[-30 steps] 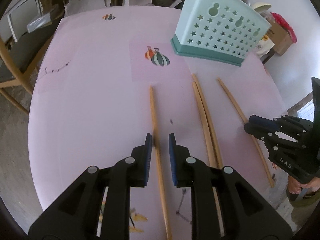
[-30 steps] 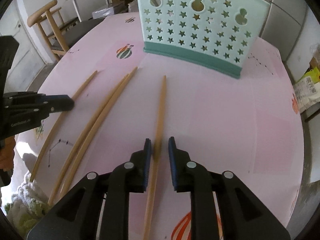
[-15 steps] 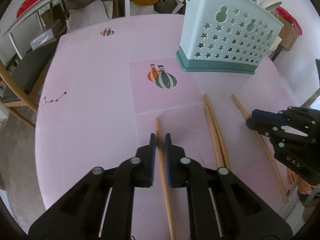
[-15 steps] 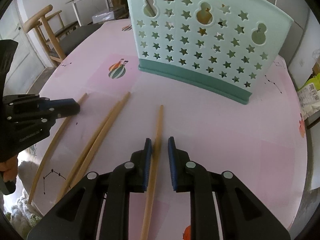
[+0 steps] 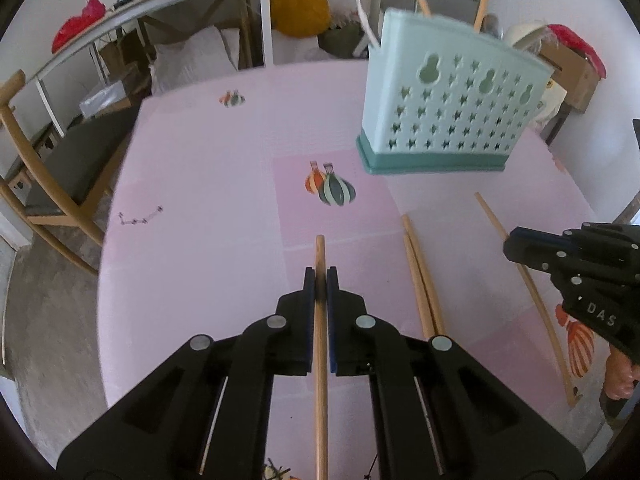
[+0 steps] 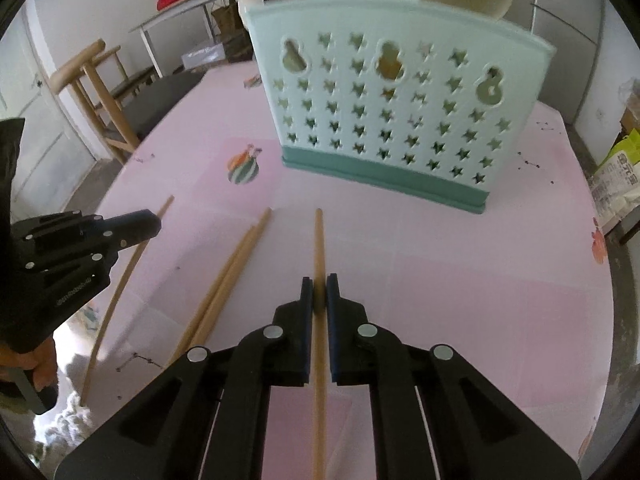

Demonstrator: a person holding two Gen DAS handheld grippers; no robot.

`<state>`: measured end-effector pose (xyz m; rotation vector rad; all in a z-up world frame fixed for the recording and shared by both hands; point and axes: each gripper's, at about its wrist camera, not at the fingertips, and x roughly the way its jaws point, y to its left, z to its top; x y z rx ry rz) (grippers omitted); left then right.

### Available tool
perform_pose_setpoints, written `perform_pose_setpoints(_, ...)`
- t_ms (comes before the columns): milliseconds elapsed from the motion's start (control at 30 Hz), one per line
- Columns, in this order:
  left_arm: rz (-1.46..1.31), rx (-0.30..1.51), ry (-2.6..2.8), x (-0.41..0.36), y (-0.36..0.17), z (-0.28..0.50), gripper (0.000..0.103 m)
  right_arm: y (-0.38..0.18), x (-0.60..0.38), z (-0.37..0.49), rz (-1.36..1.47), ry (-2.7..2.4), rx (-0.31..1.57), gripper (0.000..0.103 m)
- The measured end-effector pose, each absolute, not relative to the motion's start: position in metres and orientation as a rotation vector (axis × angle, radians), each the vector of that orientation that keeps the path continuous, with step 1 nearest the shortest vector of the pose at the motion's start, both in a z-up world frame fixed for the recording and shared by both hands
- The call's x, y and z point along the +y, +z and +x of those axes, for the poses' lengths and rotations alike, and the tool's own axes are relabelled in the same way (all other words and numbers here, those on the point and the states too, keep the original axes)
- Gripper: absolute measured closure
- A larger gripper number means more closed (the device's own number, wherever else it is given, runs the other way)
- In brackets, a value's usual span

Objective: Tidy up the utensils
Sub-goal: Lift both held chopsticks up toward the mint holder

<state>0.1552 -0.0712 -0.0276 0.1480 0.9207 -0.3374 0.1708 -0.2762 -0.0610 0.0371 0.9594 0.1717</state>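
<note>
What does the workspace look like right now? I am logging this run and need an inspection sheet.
Surface: pink tablecloth with balloon prints, on a rounded table.
Job's things: mint utensil holder upright at the far side, with sticks rising from its top; pair of chopsticks lying side by side between the two held ones.
Clutter: nothing seen on the table.
Grippers: left gripper has its jaws shut on a chopstick; right gripper has its jaws shut on another chopstick.
Cables: nothing seen.
Surroundings: wooden chair, white shelf table, yellow bag, cardboard box.
</note>
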Motion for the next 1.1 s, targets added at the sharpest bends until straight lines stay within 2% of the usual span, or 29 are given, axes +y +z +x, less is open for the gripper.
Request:
perform_pose_setpoints(567,0.174,0.726,-0.299,-0.067,0.034,0.125,0.099,0.004,-0.286,0.139,0.081,0.165,0.801,0.096)
perform_pose_setpoints(1100,0.206,0.666,-0.258,-0.065,0.049,0.116,0.099,0.040,-0.293,0.125,0.098,0.173,0.697,0.096)
